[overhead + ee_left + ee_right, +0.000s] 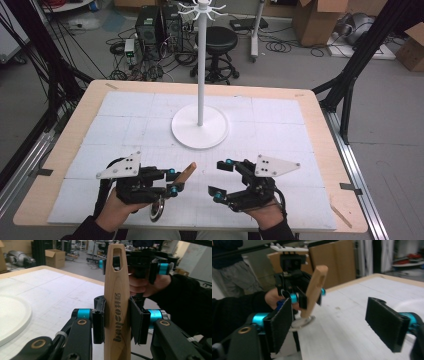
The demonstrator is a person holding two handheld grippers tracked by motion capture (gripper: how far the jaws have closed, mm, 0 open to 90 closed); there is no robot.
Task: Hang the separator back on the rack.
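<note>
A tool with a long wooden handle (188, 171) and a round metal end (157, 210) is clamped in my left gripper (172, 180), near the table's front edge. In the left gripper view both pads press the handle (117, 290), which stands upright with a slot at its tip and dark lettering on its side. My right gripper (218, 178) hovers just to the right of it, jaws wide and open, nothing between them. The right gripper view looks past its own pads (282, 322) at the tilted handle (315, 287) and the metal end (303, 321).
A white stand with a round base (215, 135) and a tall pole (201, 60) topped with hooks rises at the table's middle. White foam sheets (280, 130) cover the wooden table (325, 125). Behind it are a black stool (218, 45), cables and cardboard boxes.
</note>
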